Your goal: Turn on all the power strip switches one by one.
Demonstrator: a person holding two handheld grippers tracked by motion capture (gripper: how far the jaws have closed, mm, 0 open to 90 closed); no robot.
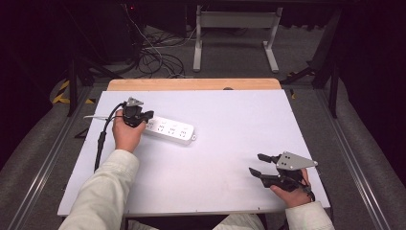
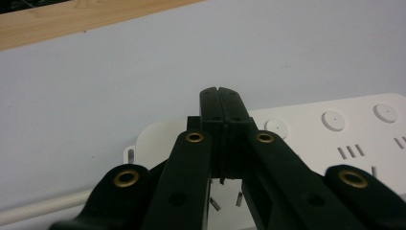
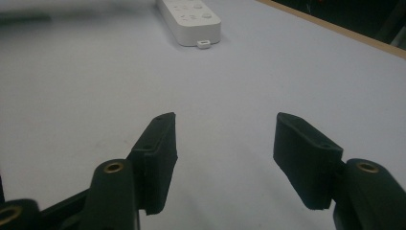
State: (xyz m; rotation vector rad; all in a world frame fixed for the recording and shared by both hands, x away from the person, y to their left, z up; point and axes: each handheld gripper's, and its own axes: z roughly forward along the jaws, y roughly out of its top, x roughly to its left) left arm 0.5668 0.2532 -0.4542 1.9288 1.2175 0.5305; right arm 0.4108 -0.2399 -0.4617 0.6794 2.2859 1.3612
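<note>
The left gripper (image 2: 221,96) is pressing its closed, empty jaws over the strip's (image 1: 168,130) left end; the right gripper (image 3: 225,158) is gaping empty near the desk's (image 1: 230,115) right front corner.

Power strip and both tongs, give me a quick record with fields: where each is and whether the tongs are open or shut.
power strip: white, flat on the table's left half
left tongs: shut, empty, tips over the strip's left end
right tongs: open, empty, near the table's right front, apart from the strip
cable: black, trails from the left tongs
</note>
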